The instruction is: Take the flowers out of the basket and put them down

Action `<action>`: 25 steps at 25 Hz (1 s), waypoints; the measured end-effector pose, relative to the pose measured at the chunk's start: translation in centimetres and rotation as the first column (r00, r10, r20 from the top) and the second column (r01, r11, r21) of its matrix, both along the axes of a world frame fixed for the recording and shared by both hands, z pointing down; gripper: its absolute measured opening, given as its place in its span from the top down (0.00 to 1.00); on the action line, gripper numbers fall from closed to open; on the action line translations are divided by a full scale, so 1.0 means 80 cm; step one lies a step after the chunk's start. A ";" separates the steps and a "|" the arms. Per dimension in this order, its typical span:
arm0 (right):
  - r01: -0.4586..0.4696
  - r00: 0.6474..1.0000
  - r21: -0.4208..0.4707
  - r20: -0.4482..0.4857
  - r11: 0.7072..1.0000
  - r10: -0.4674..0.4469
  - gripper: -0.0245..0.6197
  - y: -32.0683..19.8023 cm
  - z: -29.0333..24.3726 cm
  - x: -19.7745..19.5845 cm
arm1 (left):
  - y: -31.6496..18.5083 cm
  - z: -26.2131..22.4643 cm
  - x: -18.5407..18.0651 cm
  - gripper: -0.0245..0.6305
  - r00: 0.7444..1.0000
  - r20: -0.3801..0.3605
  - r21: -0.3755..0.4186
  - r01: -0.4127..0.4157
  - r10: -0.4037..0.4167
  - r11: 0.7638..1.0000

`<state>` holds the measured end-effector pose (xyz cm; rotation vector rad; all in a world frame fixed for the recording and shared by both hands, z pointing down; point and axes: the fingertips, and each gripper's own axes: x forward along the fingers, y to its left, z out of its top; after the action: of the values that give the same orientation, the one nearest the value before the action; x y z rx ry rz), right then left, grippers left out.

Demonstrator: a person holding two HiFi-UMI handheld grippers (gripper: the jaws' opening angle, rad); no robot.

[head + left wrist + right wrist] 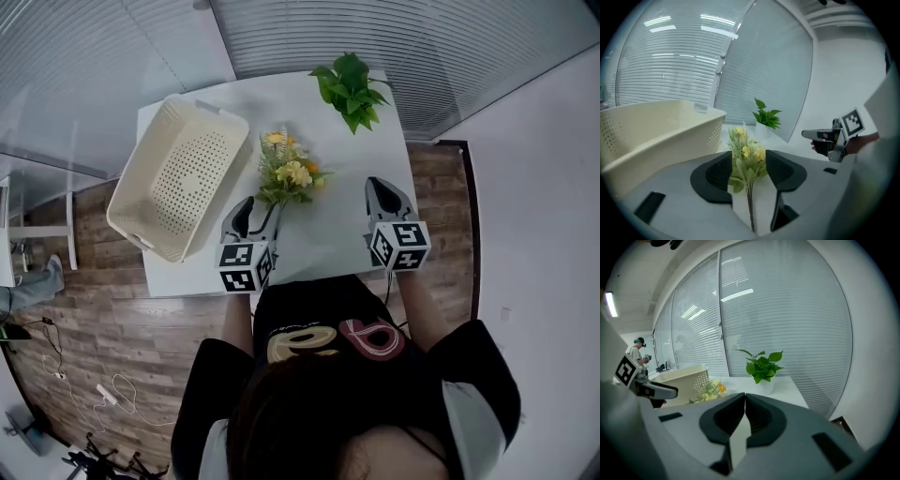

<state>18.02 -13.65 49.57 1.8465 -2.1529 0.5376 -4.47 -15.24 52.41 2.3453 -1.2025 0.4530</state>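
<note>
Flowers (286, 171) lie on the table (333, 239), right of the basket (192, 173). Left gripper (256, 208) jaws wide apart, gripping nothing. Right gripper (386, 190) jaws closed, empty.

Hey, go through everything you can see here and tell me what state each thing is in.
basket: empty, open side up on the table.
flowers: out of the basket, lying on the table.
left gripper: jaws apart, either side of the flower stems, not pressing them.
right gripper: jaws together, nothing held.
potted plant: upright at the table's far edge.
</note>
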 end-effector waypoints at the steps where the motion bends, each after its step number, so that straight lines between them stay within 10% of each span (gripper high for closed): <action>1: 0.000 1.000 0.009 0.029 1.000 0.000 0.95 -0.002 -0.003 -0.002 | -0.002 -0.009 -0.003 0.61 1.000 -0.010 0.017 0.007 -0.006 1.000; 13: 0.015 0.999 0.144 0.030 0.989 -0.020 0.95 -0.015 -0.041 -0.018 | -0.016 -0.131 -0.035 0.87 0.973 -0.219 0.283 0.133 -0.071 0.950; 25: 0.085 0.989 0.166 -0.137 0.982 -0.063 0.95 -0.010 -0.028 -0.028 | 0.005 -0.118 -0.070 0.93 0.976 -0.130 0.333 0.208 -0.174 0.920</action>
<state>15.79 -14.43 47.32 1.8212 -2.2293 0.2135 -10.10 -14.85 42.94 2.4640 -1.5501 0.0600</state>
